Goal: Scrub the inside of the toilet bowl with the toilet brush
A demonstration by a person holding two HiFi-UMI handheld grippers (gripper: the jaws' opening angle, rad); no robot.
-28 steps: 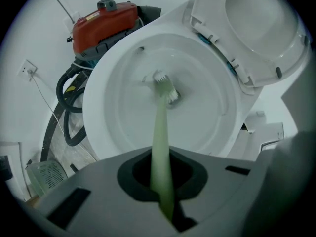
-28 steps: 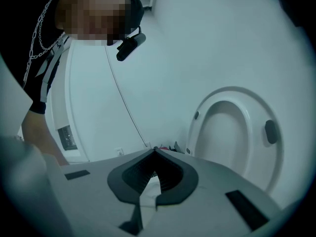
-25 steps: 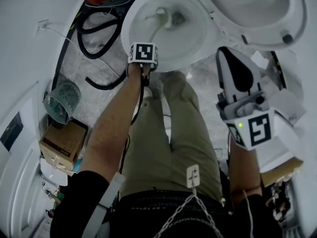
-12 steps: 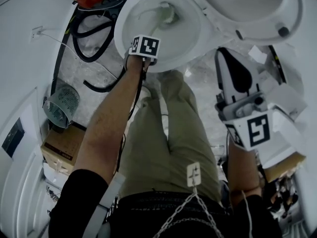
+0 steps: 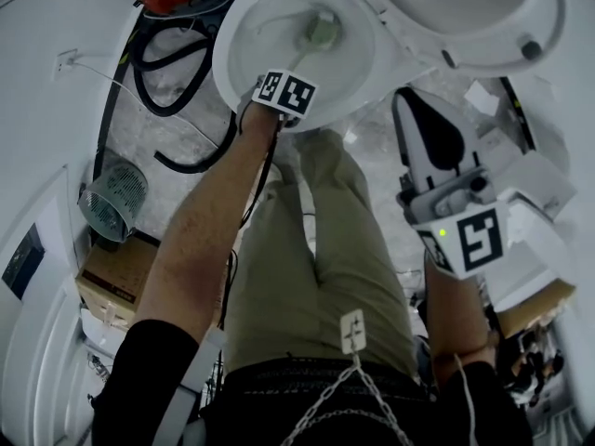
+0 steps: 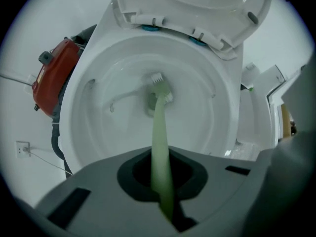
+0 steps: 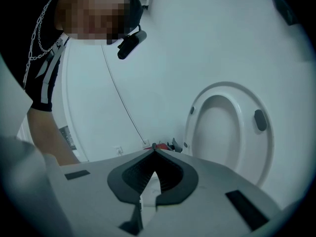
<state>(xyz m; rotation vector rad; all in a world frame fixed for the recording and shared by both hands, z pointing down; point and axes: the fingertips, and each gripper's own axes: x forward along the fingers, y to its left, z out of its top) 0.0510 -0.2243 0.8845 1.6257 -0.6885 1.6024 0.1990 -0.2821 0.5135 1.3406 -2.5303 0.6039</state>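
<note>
Toilet brush (image 6: 159, 127) head in toilet bowl (image 6: 212, 90), seemingly touching bottom | left gripper (image 6: 162, 179) clamped on handle | right gripper (image 7: 154, 149) closed, empty

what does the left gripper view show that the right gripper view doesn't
Only the left gripper view: the left gripper shut on the pale green toilet brush, its white bristles inside the white ceramic toilet bowl. Only the right gripper view: the right gripper shut and empty, and the person's forearm. Both: the raised white toilet seat.
</note>
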